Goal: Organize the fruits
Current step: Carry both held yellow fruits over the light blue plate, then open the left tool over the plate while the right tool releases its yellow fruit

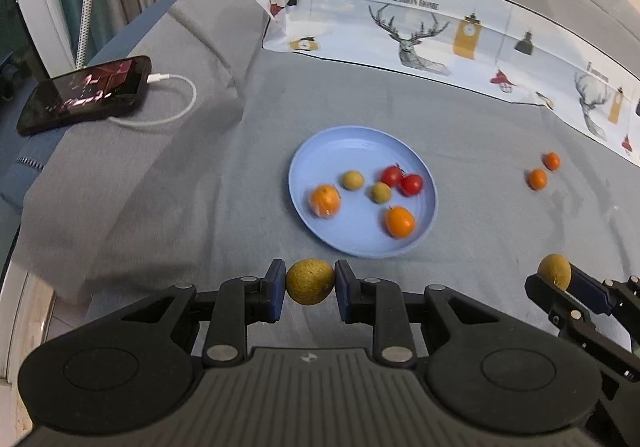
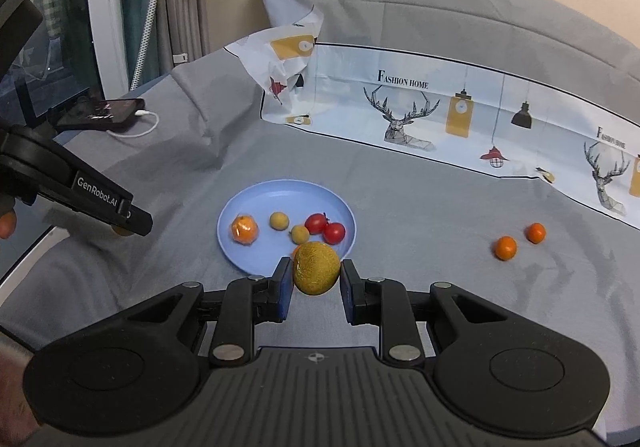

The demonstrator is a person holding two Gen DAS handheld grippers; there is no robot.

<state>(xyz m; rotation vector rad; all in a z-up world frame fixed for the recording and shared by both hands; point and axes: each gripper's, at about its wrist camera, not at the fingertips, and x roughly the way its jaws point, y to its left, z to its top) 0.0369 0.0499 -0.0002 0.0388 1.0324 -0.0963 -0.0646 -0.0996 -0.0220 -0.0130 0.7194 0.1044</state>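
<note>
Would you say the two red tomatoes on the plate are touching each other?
Touching. The left wrist view shows the two red tomatoes pressed side by side on the plate with no gap; the right wrist view agrees.

Printed cloth [image 2: 440, 107], heading over the stag drawing: "FASHION HOME", black capitals, large initial F
Printed cloth, second heading at right edge: same wording repeated, partly blurred, only the initial "F" clear
Printed cloth in left wrist view [image 1: 412, 3]: "FASHION HOME", small and blurred
Left gripper [image 2: 100, 199] side arm: "GenRobot.AI", white lettering on black
Phone [image 1: 88, 93] screen: lit, content not legible
</note>
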